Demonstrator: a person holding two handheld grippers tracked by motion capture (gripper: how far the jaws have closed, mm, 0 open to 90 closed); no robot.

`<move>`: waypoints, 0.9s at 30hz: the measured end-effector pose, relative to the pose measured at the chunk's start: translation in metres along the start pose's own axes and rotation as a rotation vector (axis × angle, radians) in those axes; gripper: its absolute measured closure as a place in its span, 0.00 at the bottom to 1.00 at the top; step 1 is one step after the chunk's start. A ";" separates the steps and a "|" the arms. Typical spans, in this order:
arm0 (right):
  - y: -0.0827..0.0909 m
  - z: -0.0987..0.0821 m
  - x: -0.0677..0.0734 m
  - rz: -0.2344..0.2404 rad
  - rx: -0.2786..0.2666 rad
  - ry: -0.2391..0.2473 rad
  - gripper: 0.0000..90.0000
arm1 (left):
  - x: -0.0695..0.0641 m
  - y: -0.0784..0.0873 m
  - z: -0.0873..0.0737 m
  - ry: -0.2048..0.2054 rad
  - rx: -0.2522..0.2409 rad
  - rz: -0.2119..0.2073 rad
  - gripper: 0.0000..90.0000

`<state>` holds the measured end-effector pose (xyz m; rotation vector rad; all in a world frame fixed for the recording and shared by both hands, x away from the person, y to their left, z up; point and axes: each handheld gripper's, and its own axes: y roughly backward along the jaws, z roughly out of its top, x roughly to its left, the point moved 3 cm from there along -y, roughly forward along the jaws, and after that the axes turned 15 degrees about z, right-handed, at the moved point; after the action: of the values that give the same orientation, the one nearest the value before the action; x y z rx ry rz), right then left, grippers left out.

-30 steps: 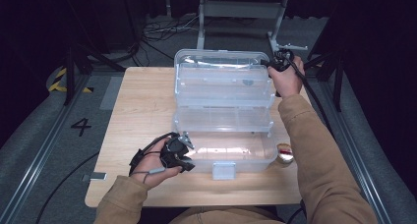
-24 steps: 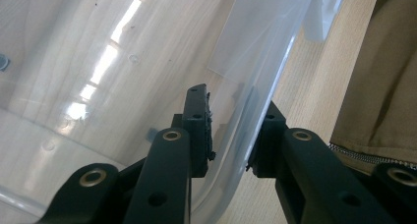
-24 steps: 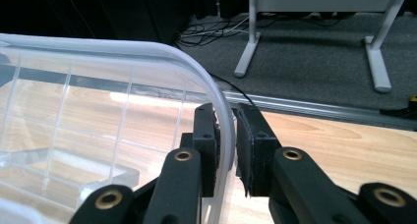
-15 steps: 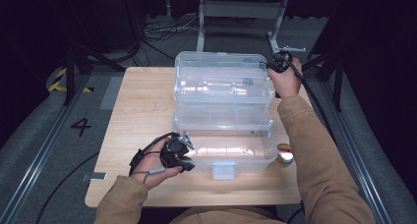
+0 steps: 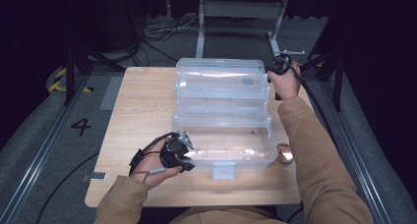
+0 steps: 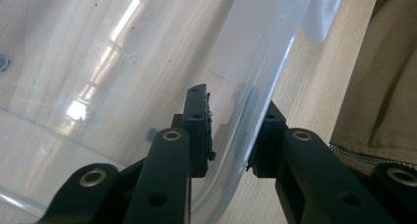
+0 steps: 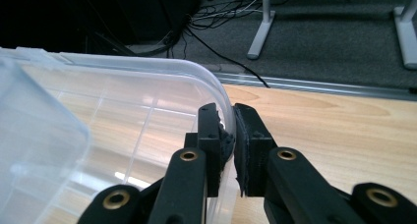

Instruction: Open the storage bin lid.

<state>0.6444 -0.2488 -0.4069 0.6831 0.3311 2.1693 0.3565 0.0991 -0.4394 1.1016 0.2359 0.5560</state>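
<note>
A clear plastic storage box (image 5: 246,162) stands on the wooden table, its hinged lid (image 5: 221,84) swung up and back behind it. At the box's near left corner my left gripper (image 5: 184,153) is shut on the wall. In the left gripper view its jaws (image 6: 231,135) straddle the curved wall (image 6: 260,62), one inside and one outside. My right gripper (image 5: 276,69) holds the lid's far right corner. In the right gripper view its jaws (image 7: 227,135) have just been closing on the lid's rim (image 7: 216,86) and now pinch it.
A small brown roll (image 5: 284,154) lies on the table right of the box. A white latch (image 5: 223,170) hangs at the box's front. The table (image 5: 142,101) is bare wood on its left half. Metal stand legs (image 5: 201,32) and cables lie on the floor behind.
The right hand has sunk a little with the lid's corner, and the lid's top edge now sits lower and leans further back. The left hand has kept still.
</note>
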 end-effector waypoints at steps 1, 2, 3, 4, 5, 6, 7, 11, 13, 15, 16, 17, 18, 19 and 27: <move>-0.001 -0.001 -0.002 0.004 0.001 -0.012 0.92 | 0.000 0.000 0.000 0.000 0.000 0.000 0.83; -0.002 -0.002 -0.003 0.006 0.002 -0.015 0.92 | 0.000 0.000 0.000 0.000 0.000 0.001 0.83; -0.003 -0.003 -0.003 0.004 0.007 -0.019 0.92 | 0.000 0.000 0.000 0.000 0.000 0.001 0.83; -0.004 -0.004 -0.004 0.004 0.010 -0.016 0.92 | 0.000 0.000 0.000 0.000 0.000 0.000 0.83; -0.005 -0.004 -0.004 0.002 0.009 -0.015 0.92 | 0.000 0.000 0.000 0.000 0.000 0.000 0.83; -0.005 -0.004 -0.004 0.002 0.011 -0.017 0.92 | 0.000 0.000 0.000 0.000 0.000 0.000 0.83; -0.005 -0.005 -0.004 0.001 0.013 -0.020 0.92 | 0.000 0.000 0.000 0.001 -0.001 0.000 0.83; -0.006 -0.005 -0.005 -0.001 0.017 -0.022 0.91 | 0.000 0.000 0.000 0.001 -0.002 0.001 0.83; -0.006 -0.006 -0.005 -0.002 0.017 -0.021 0.91 | 0.000 0.000 0.000 0.001 -0.001 0.001 0.83; -0.006 -0.006 -0.005 -0.002 0.018 -0.018 0.91 | 0.000 0.000 0.000 0.001 -0.001 0.000 0.83; -0.006 -0.006 -0.005 -0.001 0.019 -0.015 0.91 | 0.000 0.000 0.000 0.002 -0.001 0.000 0.83; -0.006 -0.006 -0.005 -0.002 0.019 -0.014 0.91 | 0.000 0.000 0.000 0.002 -0.001 0.000 0.83; -0.007 -0.006 -0.005 -0.002 0.019 -0.013 0.91 | 0.000 0.000 0.000 0.002 -0.001 0.000 0.83; -0.007 -0.006 -0.005 -0.001 0.020 -0.012 0.91 | 0.000 0.000 0.000 0.002 -0.001 0.001 0.83; -0.008 -0.007 -0.003 0.000 0.023 0.014 0.82 | 0.000 0.000 0.000 0.002 -0.001 0.000 0.83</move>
<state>0.6467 -0.2463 -0.4171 0.6809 0.3642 2.1741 0.3564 0.0990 -0.4394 1.1002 0.2377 0.5573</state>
